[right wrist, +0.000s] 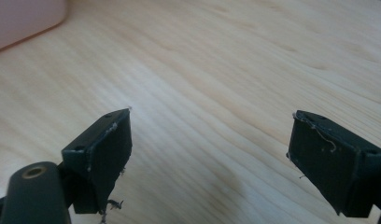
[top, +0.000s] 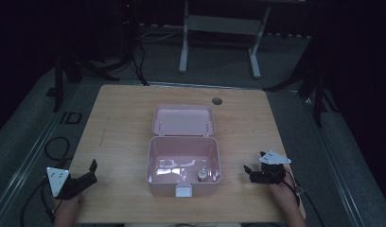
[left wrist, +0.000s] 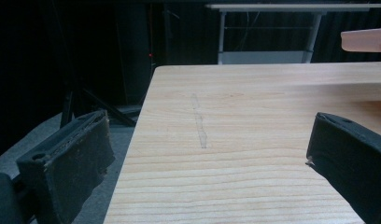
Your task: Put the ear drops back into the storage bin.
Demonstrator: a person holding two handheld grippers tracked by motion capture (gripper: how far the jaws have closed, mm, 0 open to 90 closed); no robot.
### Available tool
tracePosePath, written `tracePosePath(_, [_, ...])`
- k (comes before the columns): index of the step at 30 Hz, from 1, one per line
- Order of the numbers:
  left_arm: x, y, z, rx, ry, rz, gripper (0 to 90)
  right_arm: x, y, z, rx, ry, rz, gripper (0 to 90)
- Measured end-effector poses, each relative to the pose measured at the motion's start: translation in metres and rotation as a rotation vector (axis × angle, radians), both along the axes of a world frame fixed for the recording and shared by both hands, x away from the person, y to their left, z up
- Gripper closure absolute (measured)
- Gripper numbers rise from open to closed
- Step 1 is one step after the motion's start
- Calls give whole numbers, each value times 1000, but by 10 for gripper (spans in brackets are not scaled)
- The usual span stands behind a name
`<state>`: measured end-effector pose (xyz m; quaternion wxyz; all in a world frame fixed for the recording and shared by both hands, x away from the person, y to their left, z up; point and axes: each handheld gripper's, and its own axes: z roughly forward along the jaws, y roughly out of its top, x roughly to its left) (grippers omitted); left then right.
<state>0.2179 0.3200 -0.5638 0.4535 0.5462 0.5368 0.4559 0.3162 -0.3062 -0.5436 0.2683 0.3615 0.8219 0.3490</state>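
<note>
A pink plastic box stands open at the middle of the wooden table, its lid laid back flat behind it. A small pale round object lies inside near the front right corner. My left gripper rests at the table's front left edge, open and empty, well to the left of the box. In the left gripper view its jaws stand wide apart over bare wood. My right gripper is to the right of the box, open; its jaws have only wood between them.
A white latch hangs on the box's front wall. A round cable hole sits near the table's far edge. A white desk frame stands on the floor beyond. Box edges show as pink box and pink box.
</note>
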Motion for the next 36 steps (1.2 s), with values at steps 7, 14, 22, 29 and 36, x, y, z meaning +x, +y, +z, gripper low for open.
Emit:
tracePosePath(7, [0, 0, 0, 1, -1, 0, 5, -7, -9, -7, 44, -81, -150, 126])
tracePosePath(14, [0, 0, 0, 1, 0, -2, 5, -14, -10, -10, 87, -135, -255, 126])
tracePosePath(22, [0, 0, 0, 0, 0, -8, 5, -15, -16, -9, 141, -160, -334, 126])
tracePosePath(29, [0, 1, 0, -13, -1, 0, 5, -17, -21, -7, 186, -181, -350, 127])
tracePosePath(36, [0, 1, 0, -15, 2, 4, 5, -17, -25, -6, 207, -180, -360, 127])
